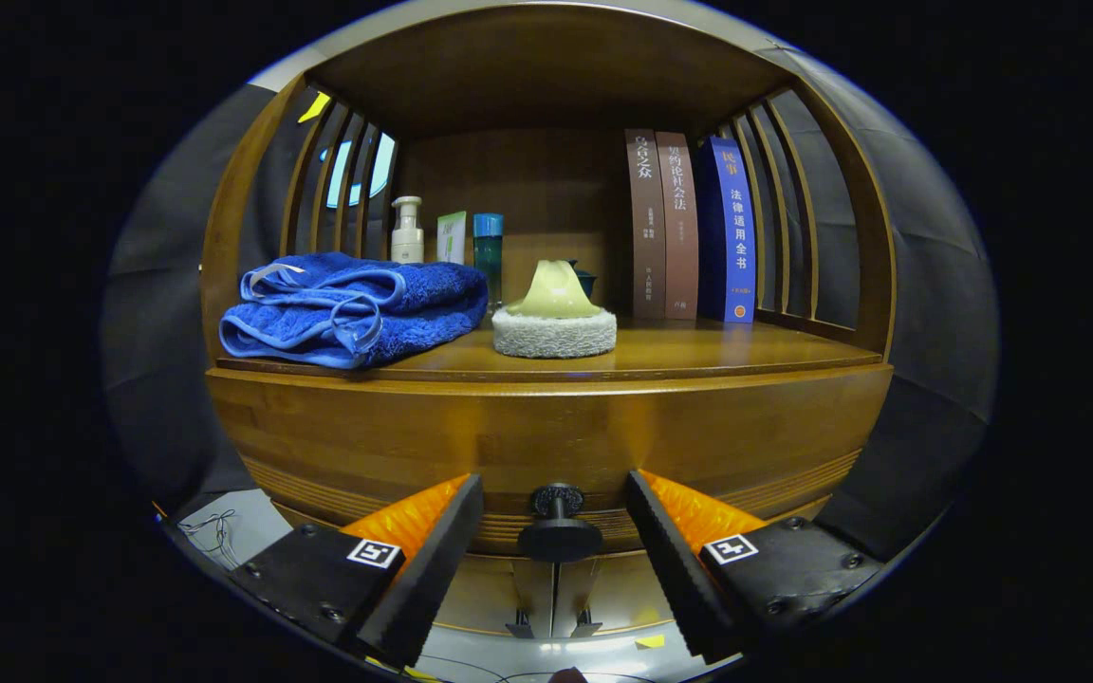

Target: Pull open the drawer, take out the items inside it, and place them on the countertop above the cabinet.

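Gripper (554,517): black ribbed fingers, orange backing, spread wide, holding nothing. Drawer knob (559,527): black, round, stem pointing toward the gripper, between the fingers, untouched. Drawer (546,441): glossy curved wood front, long axis crosswise, closed. Counter (698,351) beyond it: folded blue terry towel (352,308) left; pale-green domed item on fuzzy white round pad (554,323) straight ahead; three upright books (689,228), spines in Chinese characters, right; bottles (447,237) behind.

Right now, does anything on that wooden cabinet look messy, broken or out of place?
Nothing stands out. The folded blue towel overhangs the countertop's front edge slightly, but it lies flat. The round white pad with a pale yellow top and three upright books look tidy. The hand-held gripper is open around the black drawer knob.
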